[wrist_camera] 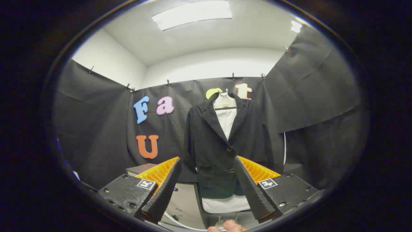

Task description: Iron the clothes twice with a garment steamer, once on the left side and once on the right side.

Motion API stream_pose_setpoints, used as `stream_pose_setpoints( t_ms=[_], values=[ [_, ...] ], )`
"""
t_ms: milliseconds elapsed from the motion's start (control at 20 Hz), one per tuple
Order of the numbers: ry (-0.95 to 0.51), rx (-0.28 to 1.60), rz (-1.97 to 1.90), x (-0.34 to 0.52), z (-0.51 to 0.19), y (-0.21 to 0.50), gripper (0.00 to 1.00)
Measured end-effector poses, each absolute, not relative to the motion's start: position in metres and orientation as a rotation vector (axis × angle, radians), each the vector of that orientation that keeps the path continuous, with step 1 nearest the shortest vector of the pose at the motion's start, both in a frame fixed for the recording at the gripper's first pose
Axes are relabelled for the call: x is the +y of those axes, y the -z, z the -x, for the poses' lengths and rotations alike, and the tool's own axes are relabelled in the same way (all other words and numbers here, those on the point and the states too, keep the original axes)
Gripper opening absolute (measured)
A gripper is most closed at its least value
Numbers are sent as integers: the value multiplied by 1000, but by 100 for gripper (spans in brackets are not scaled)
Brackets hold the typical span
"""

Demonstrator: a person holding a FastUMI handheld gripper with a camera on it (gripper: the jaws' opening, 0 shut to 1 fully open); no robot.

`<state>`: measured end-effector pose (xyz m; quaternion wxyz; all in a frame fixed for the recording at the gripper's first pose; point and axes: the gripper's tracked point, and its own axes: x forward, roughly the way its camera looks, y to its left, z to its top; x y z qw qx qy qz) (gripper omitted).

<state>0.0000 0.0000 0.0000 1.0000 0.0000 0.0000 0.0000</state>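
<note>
Jaws [209, 190] spread wide, my two fingers [164, 193] angling outward with nothing gripped and nothing touching either one. Jacket [222, 145], dark, hangs well beyond my fingers and shows in the gap between them; it sits on a hanger [224, 101] against the black cloth wall [106, 129], buttoned at the front, lapels open over a white shirt [228, 120]. A white hem [225, 203] shows below the jacket's lower edge, between my fingertips.

My right finger overlaps the jacket's lower right corner and hides that part of the hem. The left sleeve hangs straight beside the body; the right sleeve blends into the dark cloth behind, so its outline is hard to trace. A pale cabinet [182, 199] stands low behind my left finger, mostly covered by it. A white hose [180, 224] curves low between my fingers, its ends cut off. Part of a hand [227, 226] shows at the very bottom, below the jacket; what it holds I cannot tell.
</note>
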Motion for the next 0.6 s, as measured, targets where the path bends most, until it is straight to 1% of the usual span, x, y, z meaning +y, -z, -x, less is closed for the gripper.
stream_pose_setpoints(
  t_ms=[250, 600],
  values=[
    [-50, 57, 35, 3, -12, 17, 100],
    [-43, 121, -17, -13, -26, 32, 100]
  ],
)
